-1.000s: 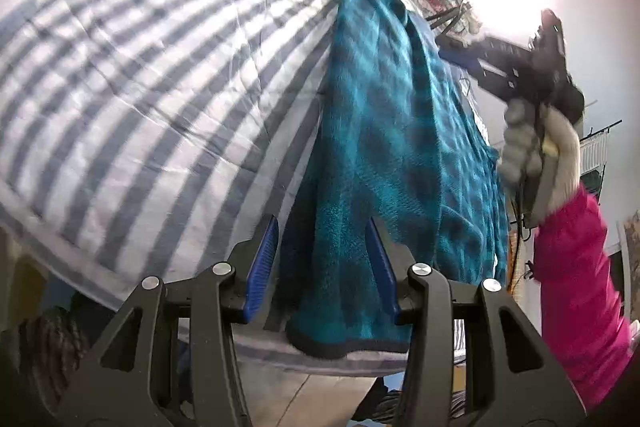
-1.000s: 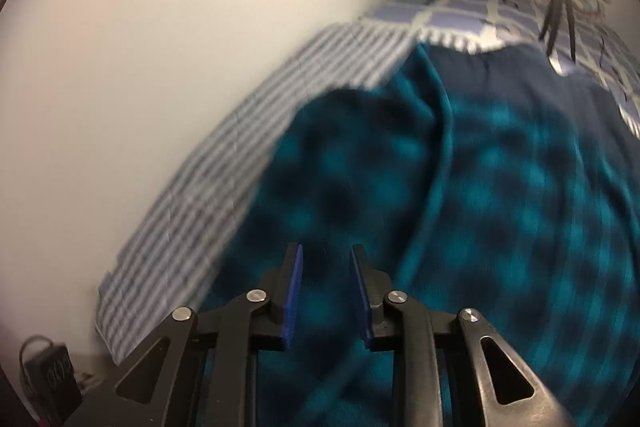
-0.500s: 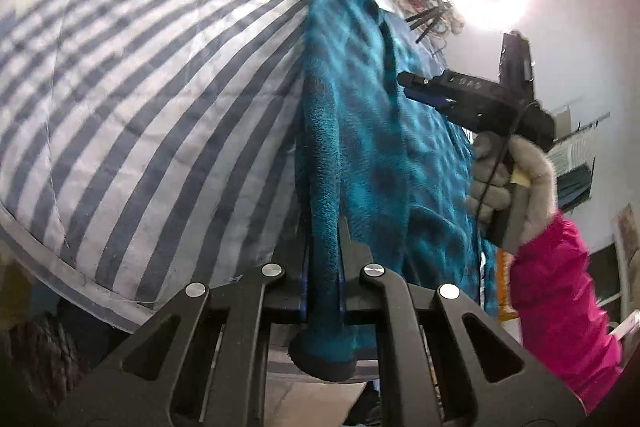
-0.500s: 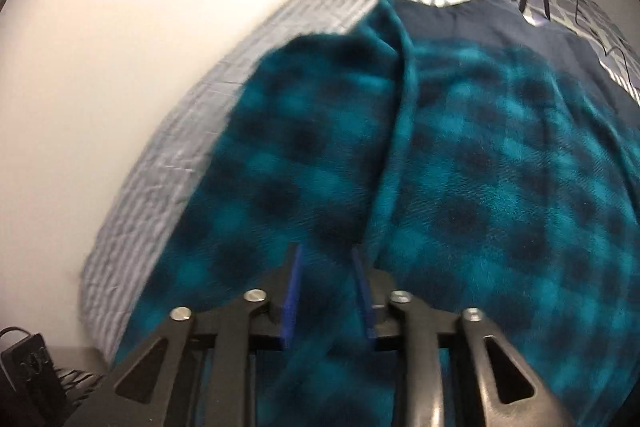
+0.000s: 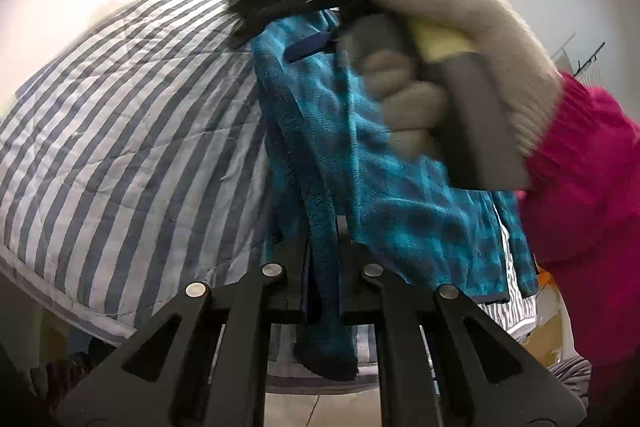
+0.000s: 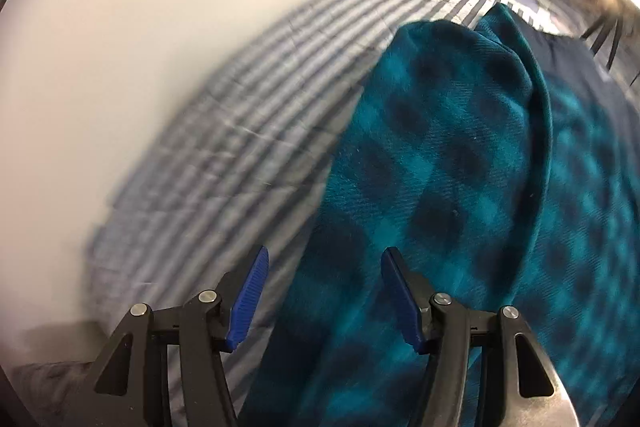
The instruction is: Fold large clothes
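Where the left gripper (image 5: 322,291) fills the bottom of the left wrist view, its jaws are clamped on a narrow fold of the teal checked garment (image 5: 400,187), and the dark-edged end of that fold hangs below the pads at bottom centre. From this grip the garment's long axis runs up the frame to upper centre, lying along the stripes of the striped bedcover (image 5: 132,131) that occupies the left half. Closer to the upper right, a gloved hand (image 5: 452,67) with a pink sleeve (image 5: 584,187) holds the right gripper (image 5: 320,43), blurred, over the garment's far end.

In the right wrist view, the right gripper (image 6: 324,291) stands at bottom centre with its blue pads well apart; the jaws have just been opening. Fabric lies beneath the gap, and neither pad presses on it. The garment extends from bottom centre to upper right, a raised fold running lengthwise. Bedcover lies left, then a pale wall (image 6: 120,27).
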Demonstrator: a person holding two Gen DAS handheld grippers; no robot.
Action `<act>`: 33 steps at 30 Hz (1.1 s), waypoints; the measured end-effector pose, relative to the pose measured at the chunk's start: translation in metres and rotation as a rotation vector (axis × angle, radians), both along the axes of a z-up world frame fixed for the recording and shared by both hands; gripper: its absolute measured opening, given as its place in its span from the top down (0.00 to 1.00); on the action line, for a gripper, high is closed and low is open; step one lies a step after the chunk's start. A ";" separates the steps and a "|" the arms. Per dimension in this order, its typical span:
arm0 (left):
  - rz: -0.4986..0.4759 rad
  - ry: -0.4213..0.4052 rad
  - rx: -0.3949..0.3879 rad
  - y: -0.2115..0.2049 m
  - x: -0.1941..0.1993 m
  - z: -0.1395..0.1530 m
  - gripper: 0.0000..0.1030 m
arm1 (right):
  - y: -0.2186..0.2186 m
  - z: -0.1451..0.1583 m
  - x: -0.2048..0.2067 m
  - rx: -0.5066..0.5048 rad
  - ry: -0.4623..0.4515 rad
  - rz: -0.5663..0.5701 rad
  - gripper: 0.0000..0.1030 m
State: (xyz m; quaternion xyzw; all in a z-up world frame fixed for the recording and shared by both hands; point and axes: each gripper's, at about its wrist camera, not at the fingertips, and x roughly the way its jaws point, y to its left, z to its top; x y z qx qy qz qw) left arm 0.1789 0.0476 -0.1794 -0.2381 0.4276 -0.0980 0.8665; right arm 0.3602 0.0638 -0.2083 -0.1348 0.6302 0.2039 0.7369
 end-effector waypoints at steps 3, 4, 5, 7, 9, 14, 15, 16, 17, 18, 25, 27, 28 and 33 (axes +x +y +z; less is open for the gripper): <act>-0.010 0.005 0.012 -0.005 0.001 -0.001 0.93 | -0.002 -0.017 -0.002 -0.034 0.026 -0.011 0.65; -0.012 0.007 0.018 -0.006 0.002 -0.002 0.93 | -0.006 -0.020 -0.002 -0.040 0.020 -0.015 0.75; -0.012 0.009 0.021 -0.007 0.003 -0.003 0.93 | -0.010 -0.021 -0.001 -0.033 0.016 -0.019 0.84; -0.011 0.009 0.031 -0.013 0.004 -0.003 0.93 | -0.024 -0.018 0.000 0.020 0.014 -0.045 0.93; -0.011 0.002 0.040 -0.017 0.004 0.000 0.93 | -0.040 -0.010 0.000 0.113 0.016 -0.076 0.94; -0.044 -0.039 0.109 -0.035 -0.002 0.017 0.93 | -0.106 0.015 -0.002 0.427 0.014 -0.191 0.95; -0.056 -0.049 0.127 -0.043 -0.002 0.021 0.93 | -0.119 0.019 -0.003 0.474 0.011 -0.212 0.95; -0.064 -0.057 0.138 -0.046 -0.001 0.022 0.93 | -0.135 0.022 -0.005 0.526 0.007 -0.237 0.95; -0.077 -0.067 0.154 -0.054 -0.001 0.026 0.93 | -0.148 0.024 -0.006 0.565 -0.001 -0.256 0.95; -0.091 -0.076 0.169 -0.061 0.000 0.029 0.93 | -0.168 0.026 -0.010 0.616 -0.012 -0.287 0.95; -0.192 -0.086 0.254 -0.123 0.010 0.030 0.93 | -0.270 0.004 -0.027 0.820 -0.013 -0.535 0.95; -0.226 -0.085 0.281 -0.141 0.012 0.028 0.94 | -0.298 -0.015 -0.035 0.857 0.008 -0.619 0.96; -0.237 -0.081 0.290 -0.147 0.013 0.026 0.94 | -0.310 -0.026 -0.039 0.857 0.022 -0.657 0.96; -0.301 -0.027 0.304 -0.172 0.015 0.006 0.93 | -0.335 -0.059 -0.045 0.814 0.078 -0.739 0.96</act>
